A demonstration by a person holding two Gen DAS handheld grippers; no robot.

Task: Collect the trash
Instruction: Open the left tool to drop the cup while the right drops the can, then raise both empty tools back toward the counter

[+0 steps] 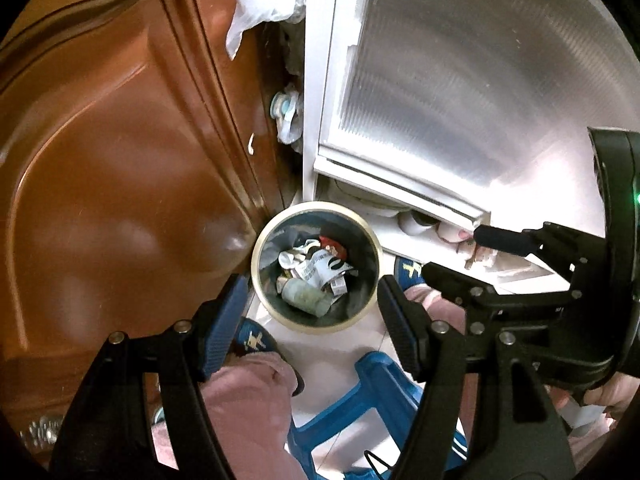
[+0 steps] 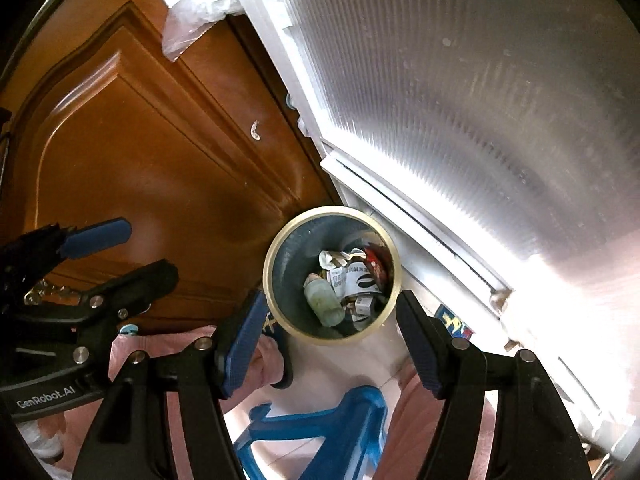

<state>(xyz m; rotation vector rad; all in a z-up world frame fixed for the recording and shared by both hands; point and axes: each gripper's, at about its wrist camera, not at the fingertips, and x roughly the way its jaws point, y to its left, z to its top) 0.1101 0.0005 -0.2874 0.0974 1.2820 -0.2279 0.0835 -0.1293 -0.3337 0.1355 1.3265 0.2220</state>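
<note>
1. A round waste bin (image 1: 316, 266) stands on the pale floor, wedged between a brown wooden door (image 1: 120, 140) and a white frosted-glass door (image 1: 460, 80).
2. Inside it lies the trash (image 2: 348, 284): a pale green bottle, printed wrappers and something red; the smaller scraps are too jumbled to count.
3. Two tongs hang above it: the left gripper (image 1: 312, 320) and the right gripper (image 2: 332, 340), both spread wide with nothing between the jaws.
4. A blue plastic stool (image 2: 320, 428) sits below, partly hidden by pink trouser legs (image 1: 248, 400).
</note>
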